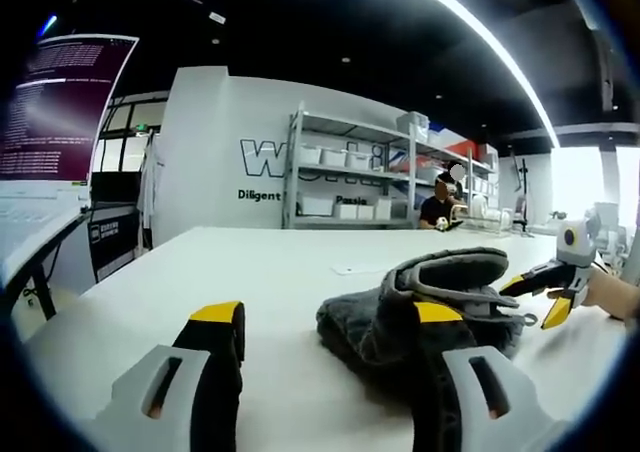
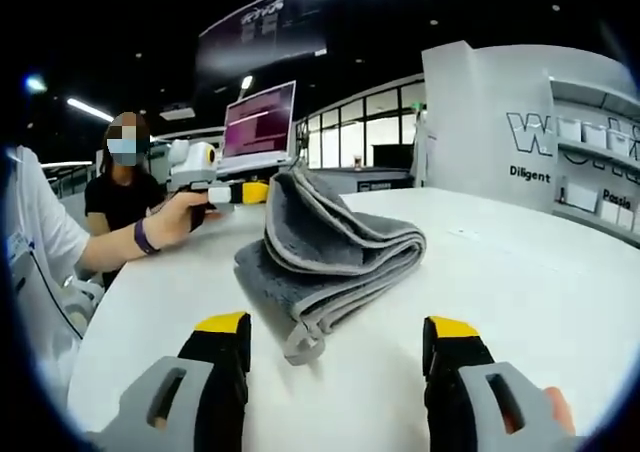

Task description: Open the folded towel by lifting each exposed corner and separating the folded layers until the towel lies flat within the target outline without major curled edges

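Grey folded towel (image 2: 325, 257) on white desk (image 2: 520, 272), just ahead of both tools. Left tool (image 1: 325, 327) & right tool (image 2: 335, 337) spread wide, pinching nothing.

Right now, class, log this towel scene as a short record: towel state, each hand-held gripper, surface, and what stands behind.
towel: grey towel, folded in several layers, resting on the table, a small loop tag at its near corner
left hand-held gripper: jaws open, close beside the towel, nothing held
right hand-held gripper: jaws open, facing the towel's corner, nothing held
surface: white table
target outline: cannot tell
background: laptop with lit screen, shelving unit with white bins
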